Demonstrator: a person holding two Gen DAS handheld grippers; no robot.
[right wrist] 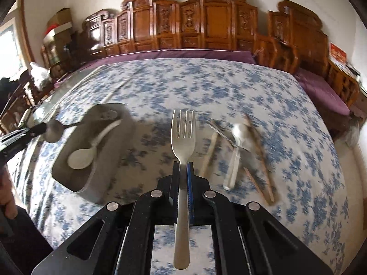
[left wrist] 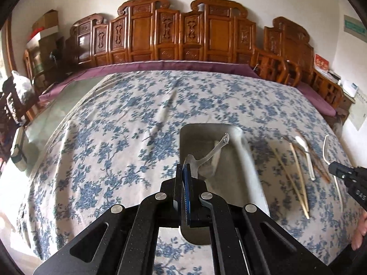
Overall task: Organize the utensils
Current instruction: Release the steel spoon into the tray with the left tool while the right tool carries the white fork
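Note:
My left gripper (left wrist: 186, 171) is shut on a metal spoon (left wrist: 204, 154) by its bowl, handle pointing up over the grey tray (left wrist: 250, 171). In the right wrist view the left gripper (right wrist: 40, 128) holds that spoon (right wrist: 54, 130) above the tray's (right wrist: 105, 178) left edge. A white spoon (right wrist: 91, 146) lies inside the tray. My right gripper (right wrist: 183, 167) is shut on a metal fork (right wrist: 183, 135), tines forward, above the cloth. In the left wrist view it (left wrist: 332, 168) holds the fork (left wrist: 325, 146) at the right.
Right of the tray on the floral tablecloth (left wrist: 114, 137) lie pale chopsticks (left wrist: 296, 176), a white spoon (left wrist: 305, 153) and brown chopsticks (right wrist: 261, 160), blurred. Carved wooden chairs (left wrist: 172, 32) line the far table edge. A hand (left wrist: 360, 229) shows at the right.

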